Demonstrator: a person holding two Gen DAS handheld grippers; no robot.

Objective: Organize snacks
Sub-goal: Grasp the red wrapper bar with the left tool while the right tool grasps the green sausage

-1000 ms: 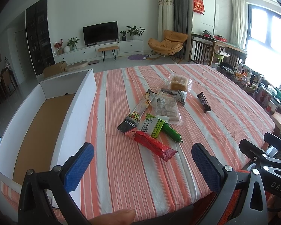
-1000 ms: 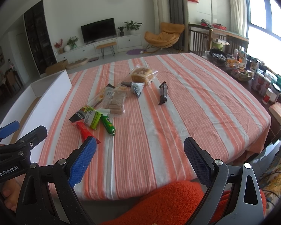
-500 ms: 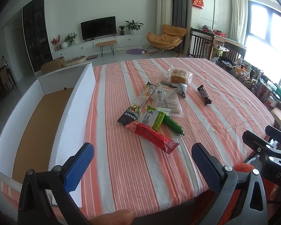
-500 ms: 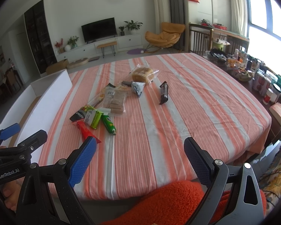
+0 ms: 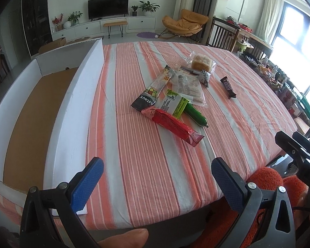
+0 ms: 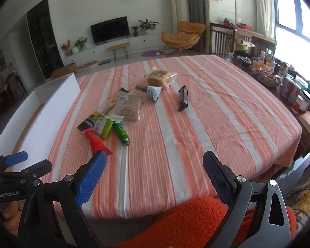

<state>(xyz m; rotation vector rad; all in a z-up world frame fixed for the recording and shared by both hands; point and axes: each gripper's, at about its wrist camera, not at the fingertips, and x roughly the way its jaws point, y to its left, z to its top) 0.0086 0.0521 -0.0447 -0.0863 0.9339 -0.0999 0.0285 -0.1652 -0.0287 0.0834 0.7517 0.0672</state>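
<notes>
Several snacks lie in a loose pile mid-table: a red packet [image 5: 173, 126] nearest me, a green-and-white packet [image 5: 174, 104], a green tube [image 5: 195, 113], a long black packet [image 5: 153, 92], a clear pack of wafers [image 5: 189, 87], a bagged bun [image 5: 201, 63] and a dark bar [image 5: 228, 87]. The pile shows in the right wrist view too, with the red packet [image 6: 97, 142] and dark bar [image 6: 183, 98]. A white cardboard box [image 5: 76, 95] with a brown floor sits at the left. My left gripper [image 5: 155, 177] and right gripper [image 6: 154, 173] are open and empty, at the table's near edge.
The table wears an orange-and-white striped cloth [image 5: 146, 165]. Jars and cans [image 6: 295, 95] crowd a side table at the right. An orange fuzzy sleeve [image 6: 188, 221] lies under the right gripper. My thumb [image 5: 126, 236] shows at the bottom of the left wrist view.
The left gripper has moved a little forward and higher over the table, so the snacks look closer. The right gripper has barely moved. Both stay open.
</notes>
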